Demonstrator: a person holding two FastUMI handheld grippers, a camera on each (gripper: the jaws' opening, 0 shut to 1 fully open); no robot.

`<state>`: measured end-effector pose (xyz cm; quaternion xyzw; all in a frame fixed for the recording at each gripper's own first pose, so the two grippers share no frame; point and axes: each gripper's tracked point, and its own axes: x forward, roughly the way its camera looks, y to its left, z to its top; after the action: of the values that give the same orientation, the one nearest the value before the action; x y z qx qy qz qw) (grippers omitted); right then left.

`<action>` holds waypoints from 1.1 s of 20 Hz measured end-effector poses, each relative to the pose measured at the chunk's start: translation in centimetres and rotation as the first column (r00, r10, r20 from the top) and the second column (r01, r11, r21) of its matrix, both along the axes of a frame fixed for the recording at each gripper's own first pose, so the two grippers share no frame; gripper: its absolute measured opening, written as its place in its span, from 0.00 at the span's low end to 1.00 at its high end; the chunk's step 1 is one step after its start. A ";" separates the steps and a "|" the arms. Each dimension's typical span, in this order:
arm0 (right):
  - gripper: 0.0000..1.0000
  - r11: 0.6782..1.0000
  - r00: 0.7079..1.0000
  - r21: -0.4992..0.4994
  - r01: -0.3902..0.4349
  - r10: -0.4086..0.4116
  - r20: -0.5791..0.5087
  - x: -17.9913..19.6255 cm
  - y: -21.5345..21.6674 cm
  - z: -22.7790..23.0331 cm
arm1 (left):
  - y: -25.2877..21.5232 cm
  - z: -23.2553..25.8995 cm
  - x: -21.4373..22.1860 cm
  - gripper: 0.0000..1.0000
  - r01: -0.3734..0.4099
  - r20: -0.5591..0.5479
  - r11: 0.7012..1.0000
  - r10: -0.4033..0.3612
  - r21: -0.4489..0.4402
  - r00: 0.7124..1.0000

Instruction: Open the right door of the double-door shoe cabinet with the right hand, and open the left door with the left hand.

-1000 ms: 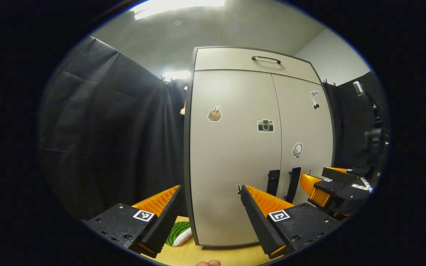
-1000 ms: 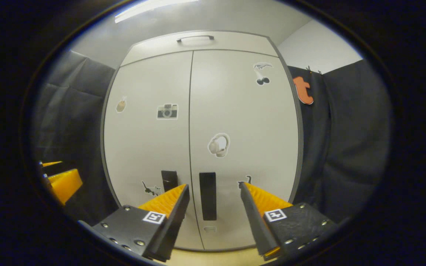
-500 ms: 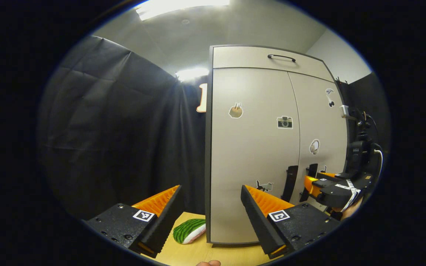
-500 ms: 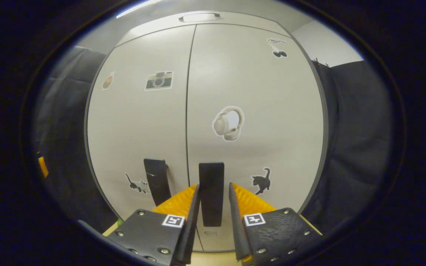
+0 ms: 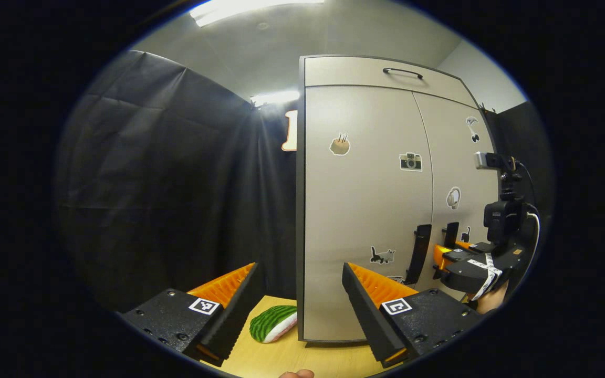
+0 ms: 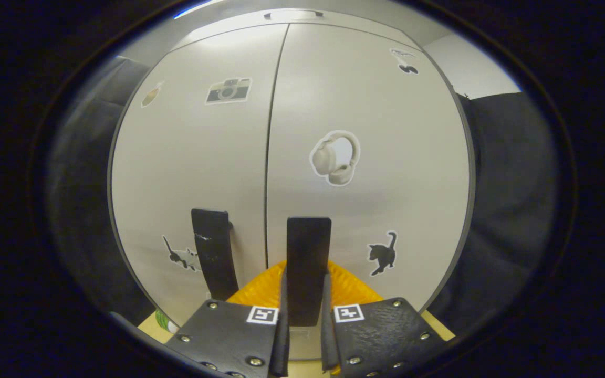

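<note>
The beige shoe cabinet stands with both doors closed. In the right gripper view my right gripper (image 6: 305,276) is shut on the right door's dark vertical handle (image 6: 308,252), one finger on each side of it. The left door's handle (image 6: 212,254) stands free just to its left. In the left gripper view my left gripper (image 5: 300,269) is open and holds nothing, low in front of the cabinet's left edge and some way short of it. The left door (image 5: 360,210) and its handle (image 5: 420,253) lie to the right. Farther right, the right gripper (image 5: 447,256) sits at the right handle (image 5: 452,232).
A watermelon-slice toy (image 5: 272,323) lies on the wooden tabletop (image 5: 281,359) by the cabinet's left foot. Above the doors is a drawer front with a bar handle (image 5: 402,72). Black cloth walls flank the cabinet. A hand (image 5: 487,302) holds the right gripper.
My right gripper moved in to the cabinet and closed its fingers on the right door handle. The left gripper shifted slightly and stayed open. Both doors are still closed.
</note>
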<state>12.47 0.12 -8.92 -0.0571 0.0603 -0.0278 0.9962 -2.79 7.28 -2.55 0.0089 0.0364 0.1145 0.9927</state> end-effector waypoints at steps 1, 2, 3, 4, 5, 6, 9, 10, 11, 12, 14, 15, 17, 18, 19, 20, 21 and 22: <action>0.24 1.000 1.000 0.008 -0.007 0.007 0.000 -0.1 0.0 0.1 | -0.1 -0.1 0.0 0.96 0.007 -0.004 1.000 -0.007 -0.006 1.000; 0.24 1.000 1.000 0.014 -0.012 0.012 -0.010 -0.1 0.0 0.0 | -0.5 -0.2 0.0 0.96 0.016 -0.006 1.000 -0.016 -0.010 1.000; 0.24 1.000 1.000 0.020 -0.015 0.015 -0.009 -0.3 0.0 0.1 | -1.0 -0.4 0.4 0.96 0.026 -0.007 1.000 -0.026 -0.011 1.000; 0.24 1.000 1.000 0.014 -0.021 0.021 -0.010 -0.5 0.0 0.1 | -1.4 -0.4 0.5 0.96 0.038 -0.007 0.999 -0.039 -0.011 0.999; 0.24 0.999 1.000 0.012 -0.030 0.030 -0.008 -0.8 -0.1 0.2 | -1.7 -0.4 0.6 0.96 0.049 -0.007 0.999 -0.049 -0.010 0.999; 0.24 0.999 0.999 0.019 -0.044 0.044 -0.004 -1.1 -0.1 0.2 | -2.0 -0.5 0.7 0.96 0.058 -0.006 0.998 -0.058 -0.011 0.998; 0.24 0.993 0.994 0.054 -0.108 0.109 -0.010 -2.8 -0.4 0.3 | -3.1 -0.7 0.7 0.96 0.090 -0.010 0.996 -0.090 -0.022 0.996; 0.24 0.990 0.992 0.060 -0.127 0.128 -0.018 -3.5 -0.6 0.3 | -3.5 -0.8 0.7 0.96 0.100 -0.014 0.995 -0.100 -0.023 0.995; 0.24 0.987 0.989 0.064 -0.146 0.148 -0.024 -4.1 -0.9 0.4 | -3.9 -0.9 0.6 0.96 0.111 -0.017 0.993 -0.112 -0.024 0.994; 0.24 0.984 0.985 0.072 -0.165 0.167 -0.029 -4.6 -1.0 0.4 | -4.3 -1.0 0.5 0.96 0.123 -0.020 0.992 -0.123 -0.024 0.992; 0.24 0.976 0.978 0.098 -0.195 0.200 -0.049 -5.7 -1.3 0.4 | -5.1 -1.2 0.4 0.96 0.145 -0.024 0.989 -0.145 -0.026 0.989; 0.24 0.973 0.975 0.106 -0.206 0.213 -0.056 -6.1 -1.4 0.5 | -5.5 -1.2 0.3 0.96 0.155 -0.026 0.988 -0.155 -0.027 0.988; 0.24 0.968 0.971 0.106 -0.226 0.233 -0.059 -7.0 -1.7 0.5 | -6.1 -1.4 0.3 0.96 0.169 -0.029 0.985 -0.170 -0.027 0.985; 0.24 0.967 0.969 0.107 -0.230 0.238 -0.061 -7.3 -1.9 0.6 | -6.3 -1.4 0.3 0.96 0.173 -0.029 0.985 -0.174 -0.027 0.984; 0.24 0.967 0.969 0.104 -0.233 0.240 -0.060 -7.4 -2.0 0.7 | -6.5 -1.6 0.3 0.96 0.177 -0.031 0.984 -0.178 -0.030 0.983; 0.29 0.967 0.969 0.095 -0.236 0.242 -0.057 -7.5 -2.0 0.7 | -6.8 -1.8 0.4 0.96 0.182 -0.035 0.983 -0.183 -0.035 0.982; 0.24 0.967 0.970 0.107 -0.231 0.237 -0.049 -7.8 -2.3 0.8 | -7.0 -2.0 0.4 0.96 0.187 -0.039 0.982 -0.188 -0.040 0.981; 0.11 0.964 0.970 0.132 -0.233 0.240 -0.041 -7.9 -2.2 0.8 | -7.1 -2.1 0.5 0.96 0.191 -0.043 0.981 -0.192 -0.042 0.980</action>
<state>4.59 -2.07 -8.10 -0.0018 0.0828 0.0969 0.9918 -2.30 0.17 -4.65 -0.0038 0.0606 0.0174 0.9980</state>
